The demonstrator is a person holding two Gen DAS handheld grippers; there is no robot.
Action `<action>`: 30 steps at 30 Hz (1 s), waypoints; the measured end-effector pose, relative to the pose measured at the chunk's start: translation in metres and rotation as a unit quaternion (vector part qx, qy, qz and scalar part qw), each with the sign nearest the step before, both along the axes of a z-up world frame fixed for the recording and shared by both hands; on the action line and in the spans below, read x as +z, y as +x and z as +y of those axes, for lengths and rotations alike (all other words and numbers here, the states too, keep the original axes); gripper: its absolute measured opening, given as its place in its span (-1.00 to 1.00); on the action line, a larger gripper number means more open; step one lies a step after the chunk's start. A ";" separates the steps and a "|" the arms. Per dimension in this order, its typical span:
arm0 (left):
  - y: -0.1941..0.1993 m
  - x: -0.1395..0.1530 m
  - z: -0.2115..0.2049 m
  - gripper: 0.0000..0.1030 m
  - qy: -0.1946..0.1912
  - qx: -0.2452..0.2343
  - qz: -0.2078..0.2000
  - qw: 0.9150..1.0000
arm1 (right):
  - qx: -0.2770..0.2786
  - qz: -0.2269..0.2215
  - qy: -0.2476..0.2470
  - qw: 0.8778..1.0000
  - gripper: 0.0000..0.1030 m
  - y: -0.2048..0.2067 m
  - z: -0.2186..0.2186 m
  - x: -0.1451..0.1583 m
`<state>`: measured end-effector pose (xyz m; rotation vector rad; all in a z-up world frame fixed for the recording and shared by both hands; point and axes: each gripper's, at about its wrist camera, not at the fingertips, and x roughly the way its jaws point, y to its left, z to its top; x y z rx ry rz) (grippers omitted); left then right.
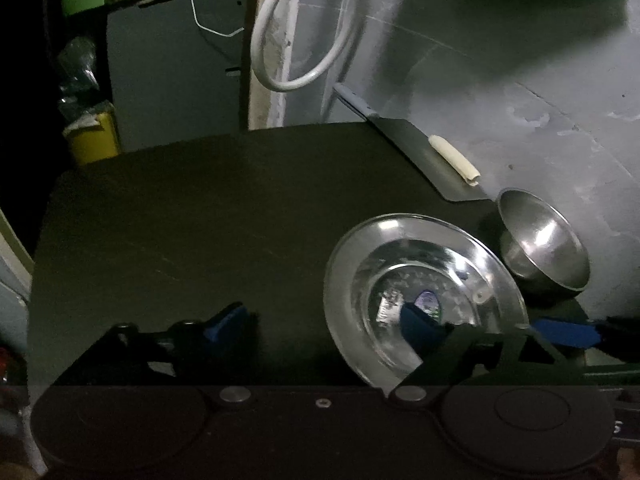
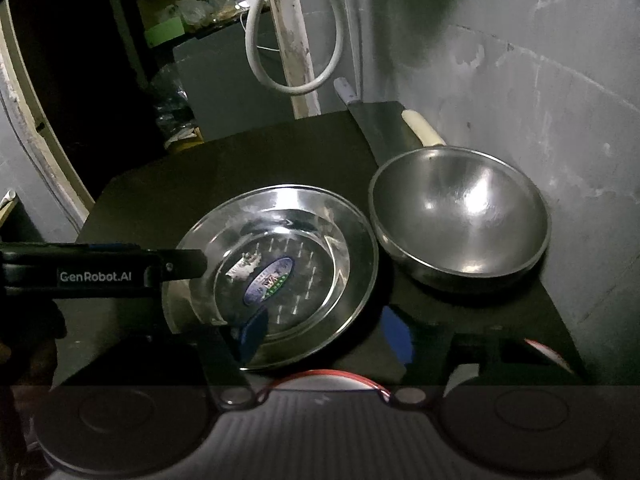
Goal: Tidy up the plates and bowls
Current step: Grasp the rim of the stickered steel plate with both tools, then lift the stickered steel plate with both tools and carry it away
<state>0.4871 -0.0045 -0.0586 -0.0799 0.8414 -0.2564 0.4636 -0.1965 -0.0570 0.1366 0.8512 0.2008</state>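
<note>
steel plate (image 2: pixel 276 276) flat, face up; bowl (image 2: pixel 460 216) upright beside

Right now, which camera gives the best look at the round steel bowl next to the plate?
The right wrist view: the round steel bowl sits large and whole there, rim and inside clear, beside the shiny steel plate. In the left wrist view the bowl is small, near the right edge, beyond the plate.
</note>
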 end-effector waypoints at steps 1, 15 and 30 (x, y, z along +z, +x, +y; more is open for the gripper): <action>0.000 0.000 0.000 0.52 -0.004 -0.002 0.001 1.000 | -0.001 0.002 0.002 1.000 0.27 0.000 -0.001 -0.001; 0.003 -0.009 0.000 -0.56 -0.028 -0.013 0.027 0.999 | -0.005 0.008 0.008 1.000 -0.35 0.004 -0.002 -0.005; -0.025 0.013 0.013 -0.54 -0.018 -0.002 0.006 1.000 | 0.019 -0.021 0.019 0.999 -0.36 -0.014 0.008 0.015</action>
